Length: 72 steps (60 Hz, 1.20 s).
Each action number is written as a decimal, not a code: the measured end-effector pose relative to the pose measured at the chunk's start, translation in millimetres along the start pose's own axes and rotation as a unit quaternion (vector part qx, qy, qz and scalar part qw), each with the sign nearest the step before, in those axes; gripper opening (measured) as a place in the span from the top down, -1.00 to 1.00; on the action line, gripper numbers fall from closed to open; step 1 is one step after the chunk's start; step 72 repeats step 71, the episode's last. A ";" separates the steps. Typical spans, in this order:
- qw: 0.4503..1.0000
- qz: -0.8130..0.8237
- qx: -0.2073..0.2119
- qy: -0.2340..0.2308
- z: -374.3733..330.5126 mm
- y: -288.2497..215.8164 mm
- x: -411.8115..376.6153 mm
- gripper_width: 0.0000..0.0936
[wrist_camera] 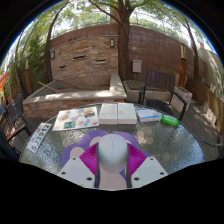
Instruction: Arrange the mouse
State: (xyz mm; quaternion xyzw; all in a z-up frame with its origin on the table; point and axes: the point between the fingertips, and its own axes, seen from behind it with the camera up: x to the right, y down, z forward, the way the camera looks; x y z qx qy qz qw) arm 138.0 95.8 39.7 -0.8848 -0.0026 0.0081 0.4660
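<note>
A white computer mouse [112, 153] sits between my gripper's [112, 166] two fingers, whose pink pads [91, 160] press on both of its sides. The gripper is shut on the mouse. Under the mouse a purple mouse pad [76, 153] lies on a round glass table [60, 145]. I cannot tell whether the mouse rests on the pad or is held just above it.
Beyond the fingers on the table lie a colourful magazine [76, 117], a white box [117, 113], a blue-edged book [148, 115] and a green object [171, 121]. Patio chairs [176, 100] and a brick wall [95, 55] stand behind the table.
</note>
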 end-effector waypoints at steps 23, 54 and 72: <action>0.999 -0.030 -0.035 -0.002 -20.5 21.7 -21.1 -0.74; 0.999 -0.030 -0.017 0.027 -262.6 -4.6 -47.9 -0.82; 0.999 -0.029 -0.024 0.030 -282.2 12.1 -56.3 -0.84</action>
